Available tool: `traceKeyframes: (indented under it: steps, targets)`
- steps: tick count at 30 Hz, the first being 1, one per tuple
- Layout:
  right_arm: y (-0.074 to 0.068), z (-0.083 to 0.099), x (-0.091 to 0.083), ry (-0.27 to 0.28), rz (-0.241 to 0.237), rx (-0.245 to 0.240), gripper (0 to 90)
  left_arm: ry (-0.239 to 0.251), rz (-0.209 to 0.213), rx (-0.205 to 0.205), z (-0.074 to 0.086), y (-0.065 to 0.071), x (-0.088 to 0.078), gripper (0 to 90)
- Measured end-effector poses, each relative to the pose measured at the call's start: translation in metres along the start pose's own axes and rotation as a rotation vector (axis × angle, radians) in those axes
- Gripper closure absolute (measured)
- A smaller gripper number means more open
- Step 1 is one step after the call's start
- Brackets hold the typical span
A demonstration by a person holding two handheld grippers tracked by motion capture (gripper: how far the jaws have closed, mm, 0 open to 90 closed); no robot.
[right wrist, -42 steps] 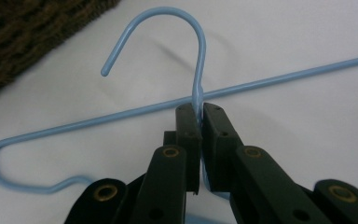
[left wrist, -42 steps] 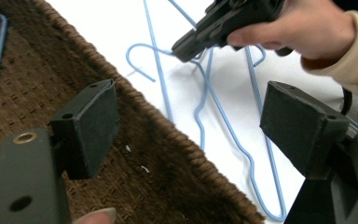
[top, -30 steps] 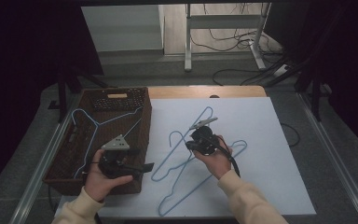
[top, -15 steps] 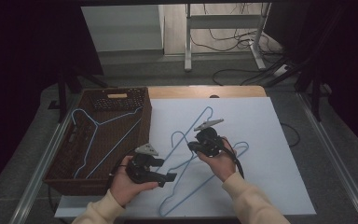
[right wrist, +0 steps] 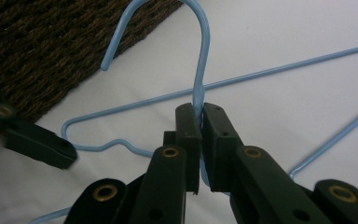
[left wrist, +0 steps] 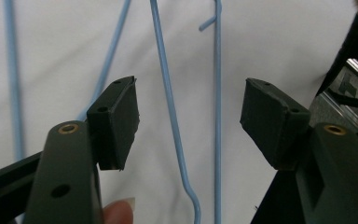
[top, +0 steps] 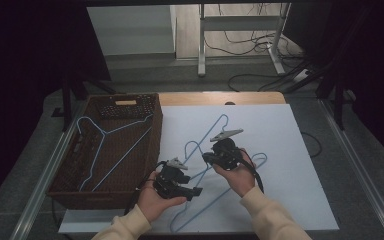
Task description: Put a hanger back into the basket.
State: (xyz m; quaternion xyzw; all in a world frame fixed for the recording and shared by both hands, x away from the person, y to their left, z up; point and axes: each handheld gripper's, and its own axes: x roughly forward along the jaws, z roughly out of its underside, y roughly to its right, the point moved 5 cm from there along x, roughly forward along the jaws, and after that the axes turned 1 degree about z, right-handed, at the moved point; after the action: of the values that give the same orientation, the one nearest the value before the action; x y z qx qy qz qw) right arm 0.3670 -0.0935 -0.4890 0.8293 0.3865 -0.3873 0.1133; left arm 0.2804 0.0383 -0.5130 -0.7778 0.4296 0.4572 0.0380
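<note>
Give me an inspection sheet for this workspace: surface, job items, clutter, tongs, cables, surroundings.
Surface: white sheet over a wooden table top.
Job's things: blue wire hangers on the sheet, overlapping; another blue hanger lies in the brown wicker basket at the sheet's left edge.
Clutter: nothing seen.
Tongs: right tongs shut on a hanger's neck just below its hook. Left tongs open, jaws just been closing, two hanger wires between the pads, neither touched.
Cables: black cable trails from each tong; more cables on the floor beyond the table.
Surroundings: metal stand legs behind the table, grey floor, dark sides.
</note>
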Motion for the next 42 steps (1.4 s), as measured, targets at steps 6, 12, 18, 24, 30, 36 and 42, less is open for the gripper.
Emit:
traceKeyframes:
  steps: [6, 12, 18, 24, 30, 36, 42]
  targets:
    - [-0.001, 0.001, -0.003, 0.008, -0.002, -0.001, 85.5, -0.010, -0.010, -0.029, -0.001, -0.004, 0.019, 45.9]
    - [-0.002, 0.001, -0.006, 0.018, -0.004, -0.004, 85.5, -0.037, 0.034, -0.053, 0.001, -0.006, 0.030, 73.2]
    - [0.000, 0.001, -0.012, 0.036, -0.024, 0.005, 84.7, 0.015, 0.043, -0.070, -0.001, -0.006, 0.024, 85.0]
    - [0.001, -0.001, -0.025, 0.091, -0.072, 0.002, 65.5, 0.033, 0.093, -0.075, -0.003, -0.004, 0.017, 86.4]
    - [0.007, 0.000, -0.051, 0.180, -0.071, -0.029, 42.0, 0.089, 0.152, -0.107, -0.008, -0.002, 0.002, 86.5]
    - [0.022, 0.014, -0.075, 0.221, -0.077, -0.030, 31.6, 0.139, 0.175, -0.117, -0.014, -0.003, -0.014, 86.5]
    - [0.037, 0.027, -0.096, 0.279, -0.066, -0.028, 29.0, 0.169, 0.229, -0.139, -0.017, -0.004, -0.025, 86.6]
